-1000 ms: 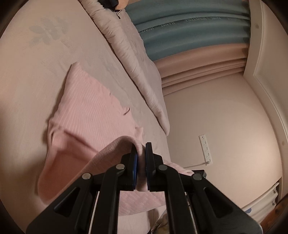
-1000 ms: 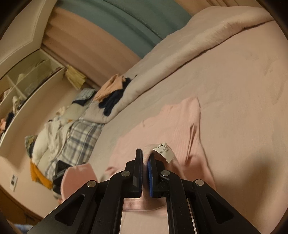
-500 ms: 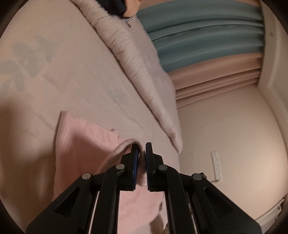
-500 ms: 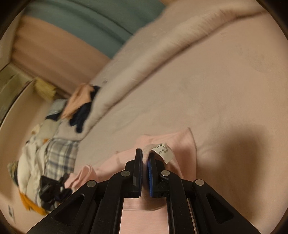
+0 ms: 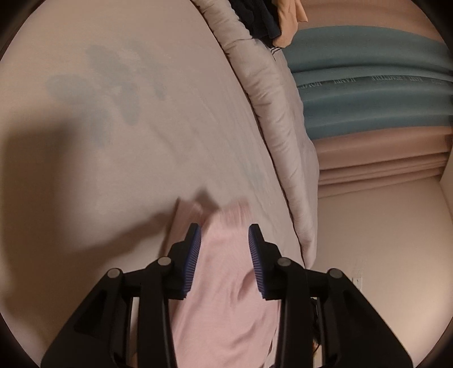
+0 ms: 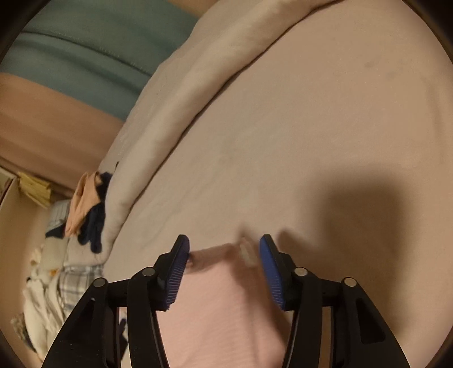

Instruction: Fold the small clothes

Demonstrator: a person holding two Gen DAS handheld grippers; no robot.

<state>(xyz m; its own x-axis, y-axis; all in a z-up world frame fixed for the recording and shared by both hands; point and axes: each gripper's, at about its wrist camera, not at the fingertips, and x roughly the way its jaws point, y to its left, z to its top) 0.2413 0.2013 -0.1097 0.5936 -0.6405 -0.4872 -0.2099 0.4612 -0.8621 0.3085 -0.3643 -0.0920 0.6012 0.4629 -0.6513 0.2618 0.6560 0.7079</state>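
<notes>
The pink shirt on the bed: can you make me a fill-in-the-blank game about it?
1. The garment between the right gripper pads is ____ in colour.
2. Both grippers' jaws stand ____.
3. The garment lies on a ____.
4. The left gripper has blue ____.

Missing words: pink; open; bed; pads

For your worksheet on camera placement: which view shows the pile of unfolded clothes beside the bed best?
The right wrist view: the pile of clothes shows at the left edge, with plaid and white pieces. The left wrist view shows only a dark and a peach garment at its top edge.
</notes>
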